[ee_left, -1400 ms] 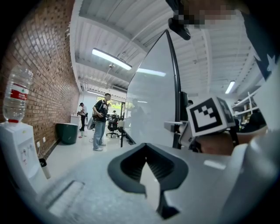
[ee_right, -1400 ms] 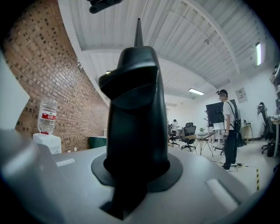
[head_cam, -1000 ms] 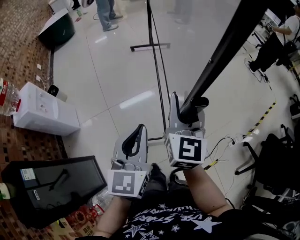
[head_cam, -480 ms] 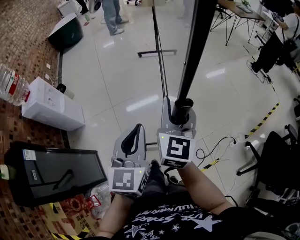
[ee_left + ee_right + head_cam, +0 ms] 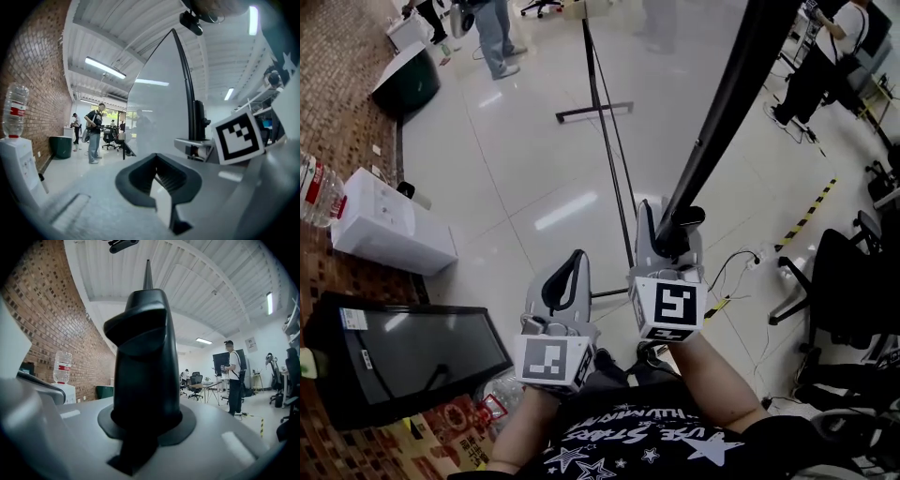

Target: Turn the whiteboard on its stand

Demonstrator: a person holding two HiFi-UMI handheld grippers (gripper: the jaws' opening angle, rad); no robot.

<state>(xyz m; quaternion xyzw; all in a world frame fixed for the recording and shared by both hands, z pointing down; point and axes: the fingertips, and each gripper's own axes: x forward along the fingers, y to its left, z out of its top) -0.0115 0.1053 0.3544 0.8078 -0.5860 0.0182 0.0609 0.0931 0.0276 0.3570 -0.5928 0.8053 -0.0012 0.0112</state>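
Observation:
The whiteboard shows in the head view as a long black edge (image 5: 722, 122) slanting up to the right, on a thin black stand (image 5: 605, 141). My right gripper (image 5: 675, 230) is shut on the lower end of that edge. Its jaws have just been closing further with the frame between them. The right gripper view is filled by the black frame (image 5: 145, 357) clamped in the right gripper (image 5: 143, 427). My left gripper (image 5: 567, 277) hangs beside it to the left, shut on nothing. The left gripper view has the board's pale face (image 5: 159, 108) beyond the left gripper (image 5: 161, 185).
A white water dispenser (image 5: 389, 225) with its bottle (image 5: 314, 192) and a black screen (image 5: 403, 352) lie by the brick wall at left. A dark bin (image 5: 411, 75) stands farther back. Office chairs (image 5: 853, 281), a floor cable (image 5: 741, 267) and striped tape (image 5: 806, 216) are at right. People stand at the back.
The board's black edge swung from a right slant to near upright and back to a slant. Both grippers shifted sideways across the floor, the right one still clamped on the edge.

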